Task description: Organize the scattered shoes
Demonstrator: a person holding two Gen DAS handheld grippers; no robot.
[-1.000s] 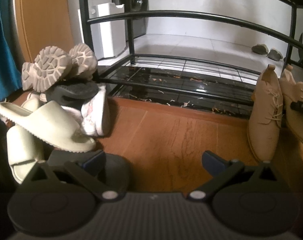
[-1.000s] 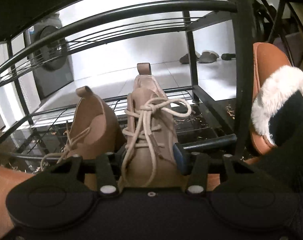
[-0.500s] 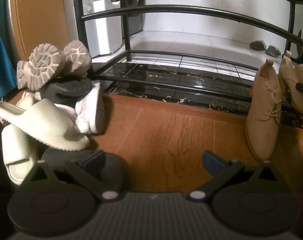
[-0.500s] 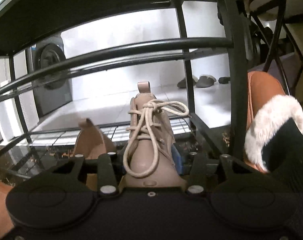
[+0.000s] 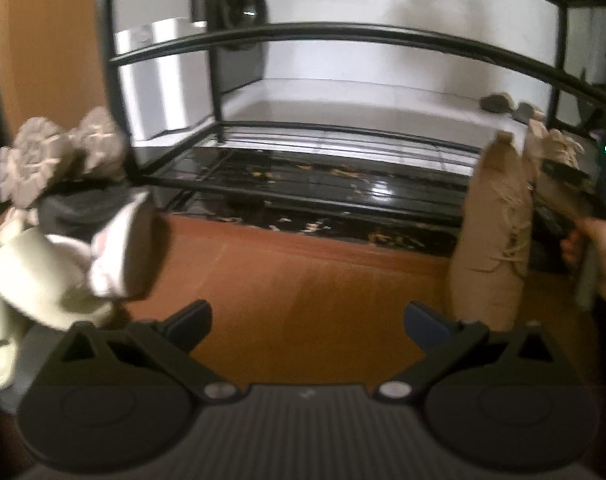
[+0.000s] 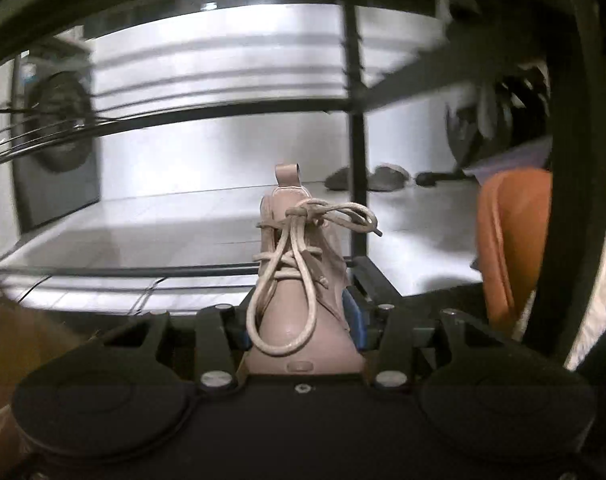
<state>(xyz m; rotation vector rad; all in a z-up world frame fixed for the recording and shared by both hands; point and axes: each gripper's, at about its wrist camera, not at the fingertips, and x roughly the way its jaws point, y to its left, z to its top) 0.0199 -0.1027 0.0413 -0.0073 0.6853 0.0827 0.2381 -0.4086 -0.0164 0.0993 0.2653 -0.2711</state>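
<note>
Clamping the tan laced shoe (image 6: 303, 300), right tool (image 6: 303, 332) points into the rack (image 6: 357, 184).

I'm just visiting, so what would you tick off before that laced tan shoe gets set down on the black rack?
1. Grip: right gripper shut on the tan laced shoe, toe end between the pads. Ok.
2. Shoe aimed into the shoe rack, heel forward. Ok.
3. Landing spot on the bottom shelf ahead: bare wire. Ok.
4. Clearance under the rack's upper bar: cannot tell.
5. Loose lace loop hanging over the toe, may snag. Not ok.
6. Left gripper open, holding nothing, above the wooden floor. Ok.
</note>
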